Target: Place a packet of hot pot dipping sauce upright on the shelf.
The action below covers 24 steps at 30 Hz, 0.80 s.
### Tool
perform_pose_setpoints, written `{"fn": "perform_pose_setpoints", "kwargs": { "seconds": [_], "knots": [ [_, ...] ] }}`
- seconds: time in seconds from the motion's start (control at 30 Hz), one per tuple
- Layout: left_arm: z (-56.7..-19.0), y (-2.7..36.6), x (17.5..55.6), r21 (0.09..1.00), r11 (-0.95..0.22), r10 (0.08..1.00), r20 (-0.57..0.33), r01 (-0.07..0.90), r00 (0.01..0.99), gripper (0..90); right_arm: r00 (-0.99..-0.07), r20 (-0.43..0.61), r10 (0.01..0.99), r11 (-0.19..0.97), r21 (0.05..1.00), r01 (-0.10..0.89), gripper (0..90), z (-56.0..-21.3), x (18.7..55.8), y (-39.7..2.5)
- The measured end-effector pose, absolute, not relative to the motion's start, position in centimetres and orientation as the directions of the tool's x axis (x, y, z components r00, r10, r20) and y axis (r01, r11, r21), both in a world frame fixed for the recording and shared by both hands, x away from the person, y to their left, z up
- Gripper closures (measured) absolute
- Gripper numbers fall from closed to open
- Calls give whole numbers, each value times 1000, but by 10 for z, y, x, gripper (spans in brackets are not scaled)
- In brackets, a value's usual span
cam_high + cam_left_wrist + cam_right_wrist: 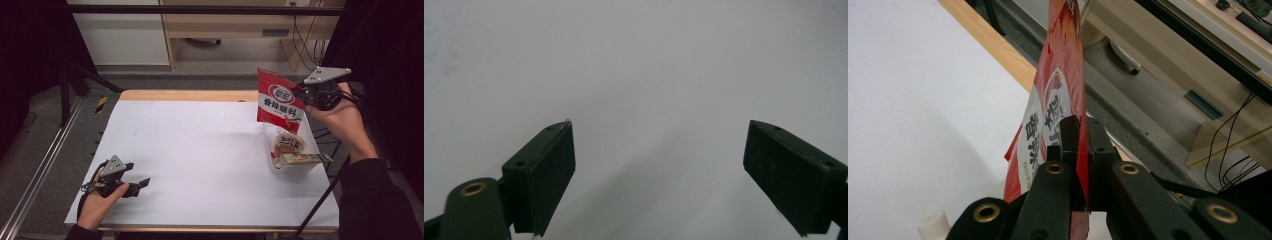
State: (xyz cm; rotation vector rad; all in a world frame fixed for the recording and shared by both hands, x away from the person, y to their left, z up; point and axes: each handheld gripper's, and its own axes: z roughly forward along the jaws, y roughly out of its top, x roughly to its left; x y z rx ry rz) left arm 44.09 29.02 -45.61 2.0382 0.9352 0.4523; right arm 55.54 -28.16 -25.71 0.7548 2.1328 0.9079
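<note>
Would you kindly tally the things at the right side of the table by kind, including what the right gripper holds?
Red seasoning packet, clamped in the right gripper: 1
White bin: 1
Packets lying in the bin: 2, a round-labelled one and a long pale one
White bottle cap: 1
Total: 5

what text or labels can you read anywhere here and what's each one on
"香辣蘸料": large dark characters on the white band of the red sachet, which the right gripper holds above the white bin.
Round logo above that band: characters too small to read.
Beige packet in the bin: dark print, blurred, unreadable.
Long packet across the bin's rim: print too small to read.
</note>
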Motion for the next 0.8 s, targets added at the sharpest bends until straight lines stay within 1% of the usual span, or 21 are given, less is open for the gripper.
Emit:
{"fn": "perform_pose_setpoints", "kwargs": {
  "seconds": [0.33,0.8],
  "knots": [
    [-455,291,440,809,-378,752,-15,450,659,131,-569,-356,742,581,765,279,900,-263,552,-292],
    [-455,290,440,807,-381,751,-15,452,661,131,-551,-332,766,554,775,303,900,-270,551,-308]
  ]
}}
